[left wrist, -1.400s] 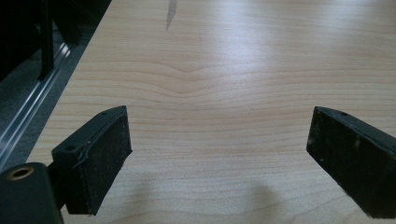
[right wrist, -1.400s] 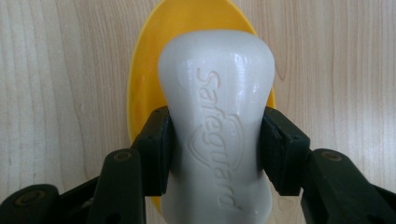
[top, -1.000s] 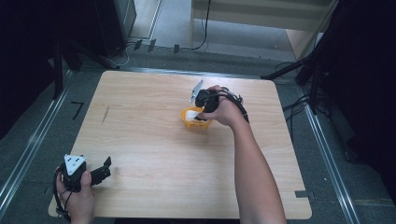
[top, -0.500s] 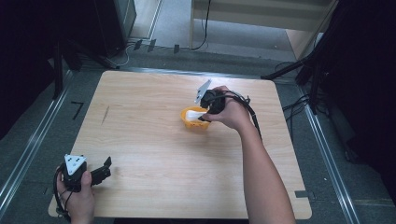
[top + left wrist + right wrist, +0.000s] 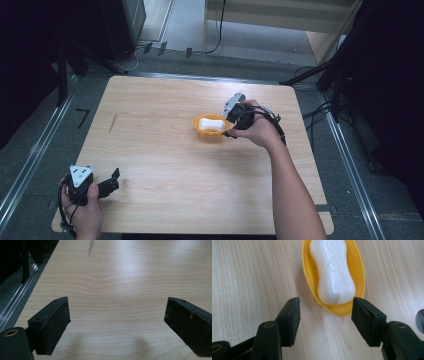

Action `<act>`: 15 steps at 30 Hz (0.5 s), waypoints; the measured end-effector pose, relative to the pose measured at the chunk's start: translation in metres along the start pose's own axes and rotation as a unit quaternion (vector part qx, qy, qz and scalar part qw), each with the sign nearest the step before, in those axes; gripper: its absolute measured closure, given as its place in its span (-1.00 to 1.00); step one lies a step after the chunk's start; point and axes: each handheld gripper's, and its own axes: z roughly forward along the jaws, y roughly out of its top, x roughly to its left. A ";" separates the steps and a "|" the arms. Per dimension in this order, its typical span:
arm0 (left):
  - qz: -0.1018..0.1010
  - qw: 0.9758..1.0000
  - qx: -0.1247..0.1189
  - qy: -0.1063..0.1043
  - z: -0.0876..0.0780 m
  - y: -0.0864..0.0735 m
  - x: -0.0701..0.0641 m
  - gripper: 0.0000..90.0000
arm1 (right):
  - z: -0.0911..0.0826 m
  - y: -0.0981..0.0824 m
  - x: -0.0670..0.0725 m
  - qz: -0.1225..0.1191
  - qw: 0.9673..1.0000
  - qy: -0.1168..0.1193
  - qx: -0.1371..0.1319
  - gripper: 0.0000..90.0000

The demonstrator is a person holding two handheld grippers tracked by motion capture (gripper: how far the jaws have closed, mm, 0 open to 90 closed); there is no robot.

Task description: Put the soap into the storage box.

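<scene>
The right claw stands released, its two black jaws parted with bare wood between them; they have just been opening a little, and nothing sits in the gap. Just ahead of its fingertips lies the yellow soap dish, resting on the desk, its near end reaching almost level with the jaw tips but touching neither. A white soap bar lies lengthwise in the dish, its near end closest to the claw. In the high view the right claw sits just beside the dish. The left claw is also released, jaws spread wide over plain desk, well apart from the dish, at the near left corner.
</scene>
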 end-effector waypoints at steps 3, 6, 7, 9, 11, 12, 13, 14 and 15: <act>0.000 1.000 0.000 0.000 0.000 0.000 0.000 -0.85 | -0.001 -0.007 0.002 0.003 1.000 0.000 0.002 -0.09; 0.001 1.000 0.000 0.001 0.000 0.000 0.000 -0.85 | -0.002 -0.013 0.004 0.005 1.000 -0.001 0.005 -0.10; 0.001 1.000 0.000 0.001 0.000 0.000 0.000 -0.85 | -0.002 -0.015 0.005 0.007 1.000 0.000 0.006 -0.10; 0.001 1.000 0.000 0.001 0.000 0.000 0.000 -0.85 | -0.003 -0.017 0.008 0.007 1.000 -0.002 0.005 -0.12; 0.002 1.000 0.000 0.001 0.000 0.000 0.000 -0.85 | -0.003 -0.020 0.011 0.010 1.000 -0.002 0.002 -0.12; 0.002 1.000 0.000 0.001 0.000 0.000 0.000 -0.85 | -0.003 -0.020 0.011 0.010 1.000 -0.002 0.002 -0.12; 0.001 1.000 0.000 0.001 0.000 0.000 0.000 -0.85 | -0.003 -0.023 0.013 0.011 1.000 -0.002 0.002 -0.12; 0.001 1.000 0.000 0.001 0.000 0.000 0.000 -0.85 | -0.003 -0.023 0.013 0.011 1.000 -0.002 0.002 -0.12; 0.001 1.000 0.000 0.001 0.000 0.000 0.000 -0.85 | -0.004 -0.026 0.016 0.011 1.000 -0.001 0.005 -0.12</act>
